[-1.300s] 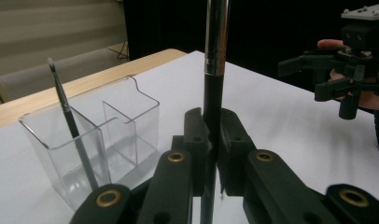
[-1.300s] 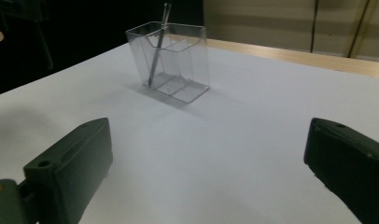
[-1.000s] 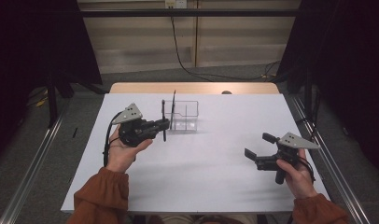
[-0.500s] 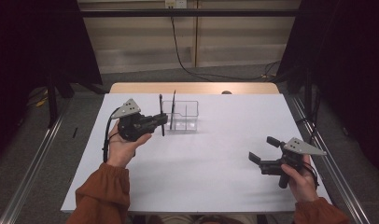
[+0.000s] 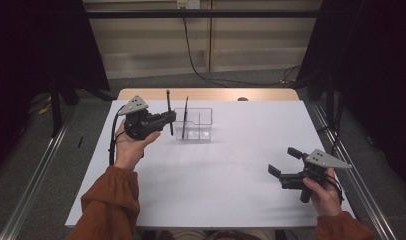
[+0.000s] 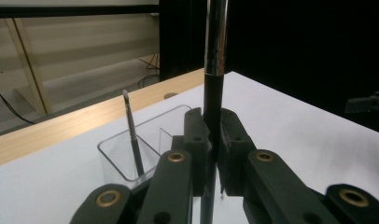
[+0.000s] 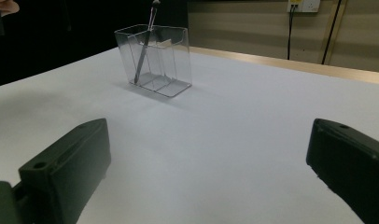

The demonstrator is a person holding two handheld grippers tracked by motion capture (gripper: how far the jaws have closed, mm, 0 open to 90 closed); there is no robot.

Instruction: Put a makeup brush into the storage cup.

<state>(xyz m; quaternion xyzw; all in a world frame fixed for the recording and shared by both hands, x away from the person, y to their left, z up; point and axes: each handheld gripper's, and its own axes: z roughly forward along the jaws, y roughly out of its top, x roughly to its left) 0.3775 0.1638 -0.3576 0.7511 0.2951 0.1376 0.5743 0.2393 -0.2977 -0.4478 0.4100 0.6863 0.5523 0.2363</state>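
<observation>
High view first: your left gripper (image 5: pixel 167 118) is clamped on a slim black brush (image 5: pixel 168 111), held upright just left of the clear organizer (image 5: pixel 200 124), above the white table (image 5: pixel 231 170). One brush (image 5: pixel 185 117) already stands in the left compartment, so I judge one is placed and yours is not yet in. Your right gripper (image 5: pixel 286 164) rests near the right edge with its jaws spread, holding nothing.

Left gripper view: the pads grip the brush handle (image 6: pixel 212 98) below its metal ferrule; the organizer (image 6: pixel 127 151) sits beyond, apart from it.

Right gripper view: open jaws frame the organizer (image 7: pixel 165 60) far off. No brand, label or writing is readable anywhere.
</observation>
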